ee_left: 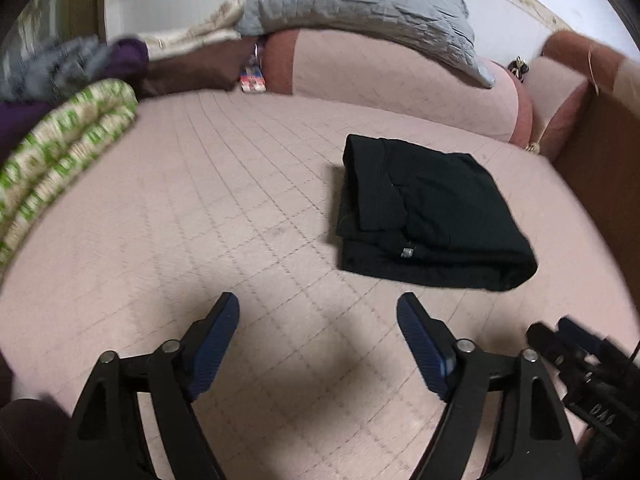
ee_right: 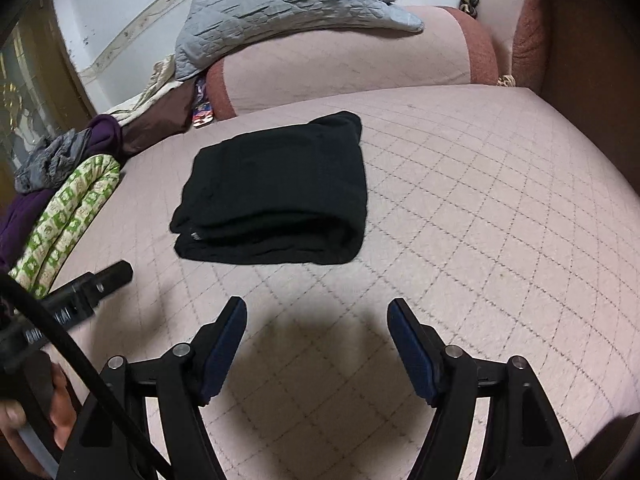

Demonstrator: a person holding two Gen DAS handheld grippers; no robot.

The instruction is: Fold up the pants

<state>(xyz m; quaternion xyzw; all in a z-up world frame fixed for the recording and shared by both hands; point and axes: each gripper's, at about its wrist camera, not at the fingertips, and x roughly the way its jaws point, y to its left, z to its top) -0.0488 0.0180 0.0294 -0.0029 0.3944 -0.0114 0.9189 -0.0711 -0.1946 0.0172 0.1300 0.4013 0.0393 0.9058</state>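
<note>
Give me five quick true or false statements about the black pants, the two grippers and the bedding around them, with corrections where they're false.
1. The black folded pants lie in a compact stack on the pink quilted bed cover. True.
2. The left gripper is clamped on the pants. False: its fingers are spread, holding nothing, short of the pants.
3. The right gripper is open and empty. True.
4. The grey quilted blanket covers the pants. False: it lies on the pink bolster cushion behind them.
5. The green-and-white patterned rolled blanket touches the pants. False: it sits apart, at the bed's left edge.
</note>
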